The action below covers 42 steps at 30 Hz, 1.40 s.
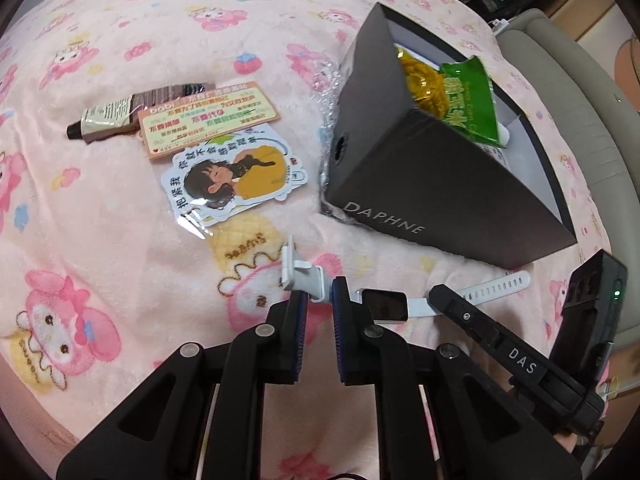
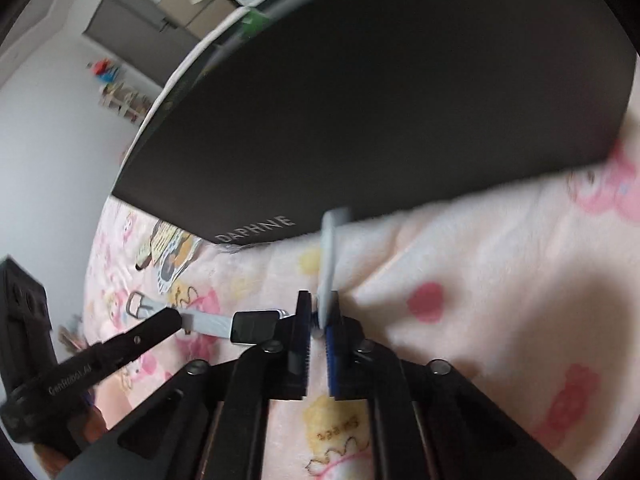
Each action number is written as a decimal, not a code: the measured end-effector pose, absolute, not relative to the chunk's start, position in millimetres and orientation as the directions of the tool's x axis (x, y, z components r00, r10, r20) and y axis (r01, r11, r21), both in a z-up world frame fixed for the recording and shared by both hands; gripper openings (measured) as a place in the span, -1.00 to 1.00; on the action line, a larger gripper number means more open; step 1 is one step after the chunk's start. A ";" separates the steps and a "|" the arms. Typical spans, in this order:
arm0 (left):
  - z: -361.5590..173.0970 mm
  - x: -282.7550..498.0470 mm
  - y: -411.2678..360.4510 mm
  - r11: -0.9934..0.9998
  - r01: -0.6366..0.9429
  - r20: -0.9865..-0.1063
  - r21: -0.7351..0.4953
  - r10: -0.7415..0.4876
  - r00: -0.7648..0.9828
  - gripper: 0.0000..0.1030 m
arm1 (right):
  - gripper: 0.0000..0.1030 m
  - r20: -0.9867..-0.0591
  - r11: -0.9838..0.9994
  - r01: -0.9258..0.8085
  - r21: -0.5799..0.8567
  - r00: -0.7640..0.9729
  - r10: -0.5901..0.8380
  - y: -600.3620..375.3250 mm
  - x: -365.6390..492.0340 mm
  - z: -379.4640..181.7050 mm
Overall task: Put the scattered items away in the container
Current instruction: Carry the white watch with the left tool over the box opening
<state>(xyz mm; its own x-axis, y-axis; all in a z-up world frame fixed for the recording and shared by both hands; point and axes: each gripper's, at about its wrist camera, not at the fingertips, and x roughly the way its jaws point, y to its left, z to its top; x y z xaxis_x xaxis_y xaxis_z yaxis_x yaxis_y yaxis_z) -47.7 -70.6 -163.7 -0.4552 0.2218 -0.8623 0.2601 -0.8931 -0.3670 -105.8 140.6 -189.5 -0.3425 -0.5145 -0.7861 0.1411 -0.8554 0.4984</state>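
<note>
A white smartwatch point(image 1: 386, 306) lies on the pink blanket in front of a dark grey DAPHNE box point(image 1: 440, 184). My left gripper point(image 1: 320, 300) is shut on its buckle-end strap point(image 1: 308, 276). In the right wrist view my right gripper point(image 2: 318, 308) is shut on the holed strap point(image 2: 330, 248), with the watch face point(image 2: 254, 326) just to its left and the box wall point(image 2: 360, 100) close behind. The box holds yellow and green snack packs point(image 1: 468, 96). A hand cream tube point(image 1: 108, 120), an orange card point(image 1: 208, 116) and a cartoon sticker point(image 1: 236, 176) lie left of the box.
The blanket point(image 1: 120, 240) has soft folds and covers the whole surface. Bubble wrap point(image 1: 328, 92) sticks out at the box's left side. A beige padded edge point(image 1: 580, 120) runs along the right. A white wall and a cabinet point(image 2: 132, 12) show behind the box.
</note>
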 end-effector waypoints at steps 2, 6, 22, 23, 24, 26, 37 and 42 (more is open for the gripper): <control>-156.3 -44.6 -69.0 -0.892 0.251 -0.853 -0.376 0.227 -0.469 -0.83 | -0.96 -0.783 -0.863 0.164 0.479 -0.366 -0.504 139.2 -102.3 -179.4; -135.7 -40.7 -61.6 -0.902 0.211 -0.830 -0.378 0.229 -0.508 -0.86 | -0.97 -0.753 -0.865 0.211 0.456 -0.427 -0.501 142.3 -94.9 -149.5; -49.0 -79.6 -17.5 -0.907 0.018 -0.723 -0.421 0.323 -0.611 -0.89 | -0.97 -0.651 -0.856 0.290 0.427 -0.559 -0.514 187.6 -111.0 -55.1; -41.4 -88.3 -12.8 -0.908 0.003 -0.713 -0.419 0.327 -0.620 -0.89 | -0.97 -0.644 -0.860 0.295 0.417 -0.571 -0.508 191.9 -116.7 -47.8; -33.7 -97.1 -8.1 -0.909 -0.013 -0.703 -0.416 0.331 -0.629 -0.89 | -0.97 -0.637 -0.863 0.299 0.408 -0.584 -0.503 196.1 -120.7 -40.6; -24.5 -114.8 -0.9 -0.906 -0.027 -0.691 -0.423 0.341 -0.637 -0.89 | -0.97 -0.628 -0.870 0.301 0.390 -0.604 -0.491 203.8 -129.3 -28.4; -62.6 -171.9 22.1 -0.934 0.026 -0.773 -0.356 0.280 -0.569 -0.89 | -0.96 -0.734 -0.893 0.251 0.374 -0.508 -0.451 211.7 -191.4 -69.7; -88.0 -173.8 19.0 -0.944 0.060 -0.817 -0.324 0.248 -0.521 -0.88 | -0.94 -0.806 -0.916 0.209 0.342 -0.436 -0.400 213.0 -198.2 -103.9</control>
